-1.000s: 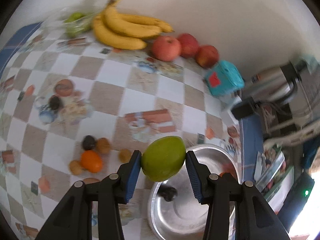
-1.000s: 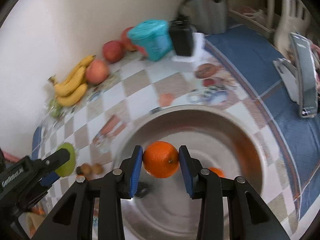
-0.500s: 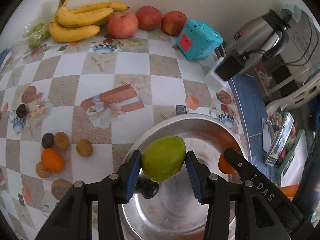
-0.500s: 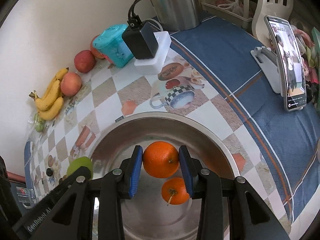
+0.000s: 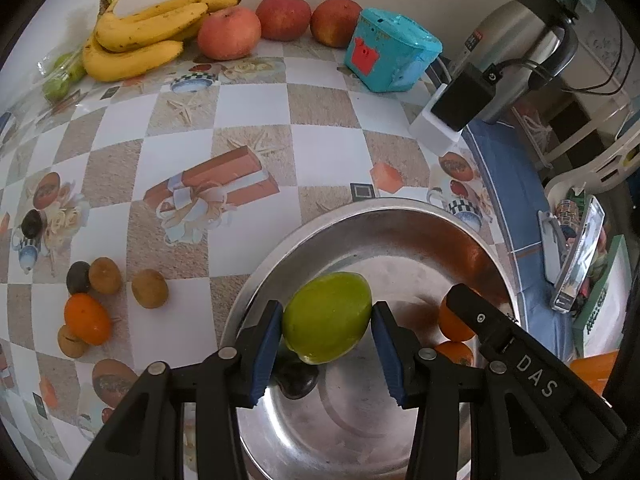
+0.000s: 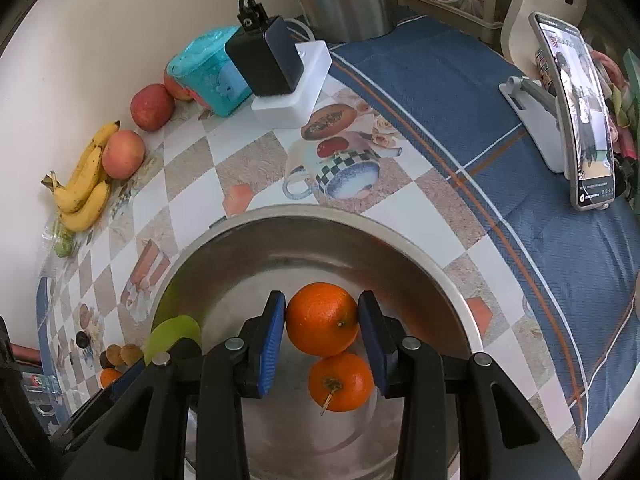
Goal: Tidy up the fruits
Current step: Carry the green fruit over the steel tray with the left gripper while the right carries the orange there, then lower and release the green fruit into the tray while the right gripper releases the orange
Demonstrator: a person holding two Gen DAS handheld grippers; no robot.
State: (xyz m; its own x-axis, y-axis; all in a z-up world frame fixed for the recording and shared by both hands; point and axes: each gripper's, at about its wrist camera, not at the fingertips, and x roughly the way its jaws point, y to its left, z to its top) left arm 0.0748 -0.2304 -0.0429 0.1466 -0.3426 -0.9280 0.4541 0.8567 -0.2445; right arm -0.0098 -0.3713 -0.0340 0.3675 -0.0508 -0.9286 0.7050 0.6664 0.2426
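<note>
My left gripper [image 5: 326, 332] is shut on a green mango [image 5: 326, 316] and holds it over the left part of a steel bowl [image 5: 360, 210]. A dark fruit [image 5: 296, 380] lies in the bowl just beneath it. My right gripper [image 6: 322, 332] is shut on an orange [image 6: 322, 318] low over the same bowl [image 6: 320, 214]. A second orange [image 6: 340, 382] with a stem rests on the bowl's floor, right under the held one. The two grippers hang side by side, and the green mango [image 6: 172, 336] shows at the left of the right wrist view.
Bananas [image 5: 136, 40], three apples [image 5: 228, 32] and a teal box [image 5: 390, 56] line the wall. A kettle [image 5: 516, 40] and a power strip with a black adapter [image 5: 456, 100] stand behind the bowl. Small fruits [image 5: 86, 318] lie left of it, a phone on a stand [image 6: 576, 112] to the right.
My left gripper carried the green mango from beside the bowl to over it and sank lower. My right gripper sank with its orange, and the second orange came into view beneath.
</note>
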